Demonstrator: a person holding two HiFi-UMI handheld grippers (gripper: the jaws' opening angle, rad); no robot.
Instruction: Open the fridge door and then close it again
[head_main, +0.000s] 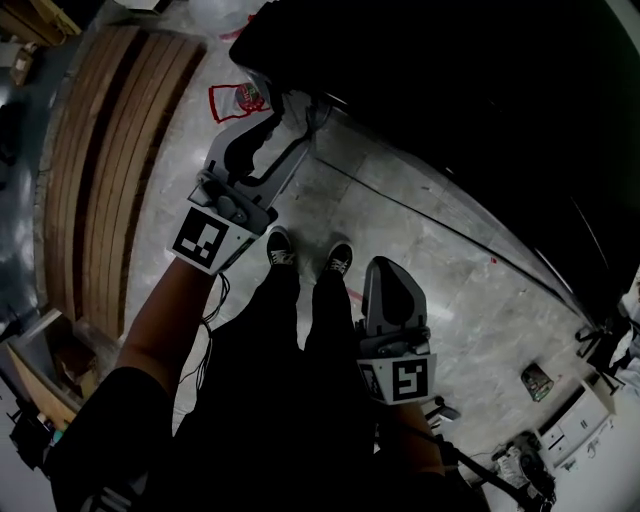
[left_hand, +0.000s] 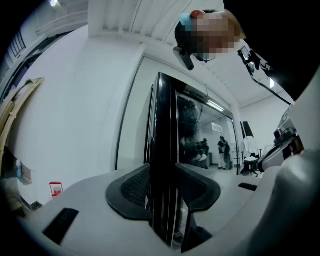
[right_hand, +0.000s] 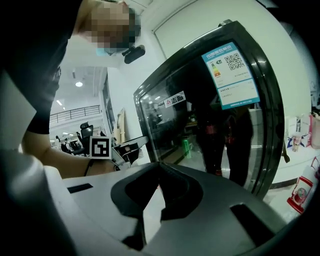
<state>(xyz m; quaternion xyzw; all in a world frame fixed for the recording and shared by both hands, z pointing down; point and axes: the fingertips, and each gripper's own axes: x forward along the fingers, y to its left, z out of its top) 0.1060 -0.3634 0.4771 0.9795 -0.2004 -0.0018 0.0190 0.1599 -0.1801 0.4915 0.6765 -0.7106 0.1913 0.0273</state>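
Observation:
The black fridge (head_main: 450, 80) fills the top right of the head view. Its glass door (right_hand: 210, 115) carries a blue label and reflects the room. My left gripper (head_main: 275, 120) reaches out level to the door's free edge (left_hand: 164, 150). In the left gripper view that dark edge stands upright between the two pads and fills the space between them, so the left gripper (left_hand: 164, 192) is shut on it. My right gripper (head_main: 388, 275) hangs low beside the person's legs, away from the fridge. The right gripper (right_hand: 160, 167) has its pad tips together with nothing between them.
A stack of long wooden planks (head_main: 110, 170) lies on the floor at the left. A red-and-white packet (head_main: 235, 100) lies near the fridge's corner. The person's shoes (head_main: 310, 255) stand between the grippers. A cardboard box (head_main: 55, 360) sits at lower left, and equipment (head_main: 570, 430) at lower right.

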